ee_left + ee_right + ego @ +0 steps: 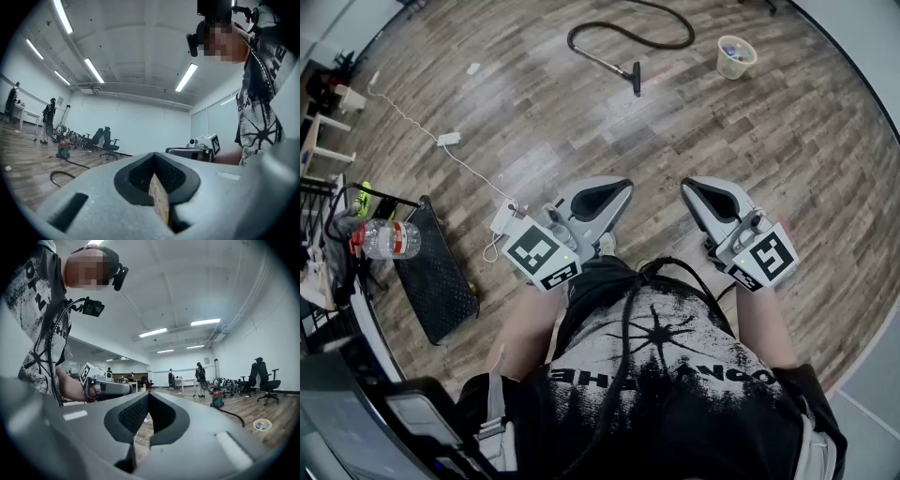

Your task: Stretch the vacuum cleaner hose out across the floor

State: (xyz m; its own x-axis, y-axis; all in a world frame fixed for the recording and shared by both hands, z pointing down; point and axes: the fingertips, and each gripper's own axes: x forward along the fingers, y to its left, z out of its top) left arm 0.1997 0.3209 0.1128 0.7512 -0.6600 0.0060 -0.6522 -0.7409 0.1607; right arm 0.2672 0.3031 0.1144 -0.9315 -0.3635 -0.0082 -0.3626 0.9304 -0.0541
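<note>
The black vacuum hose (630, 37) lies curled on the wood floor far ahead, its rigid tube ending in a nozzle (636, 81). Both grippers are held close to the person's body, well short of the hose. My left gripper (617, 191) is shut and empty, and so is my right gripper (696, 191). In the left gripper view the shut jaws (157, 190) point at a bend of hose (60, 174) and the vacuum cleaner (62, 150). From the right gripper (145, 420), the vacuum cleaner (217, 399) and its hose (233, 415) show on the floor.
A small bucket (736, 56) with coloured bits stands right of the nozzle. A white power strip (502, 218) and thin cable (412, 122) lie at the left. A black mat (436, 274) and a bottle (389, 239) sit near a desk edge. Office chairs (108, 139) and people stand at the far walls.
</note>
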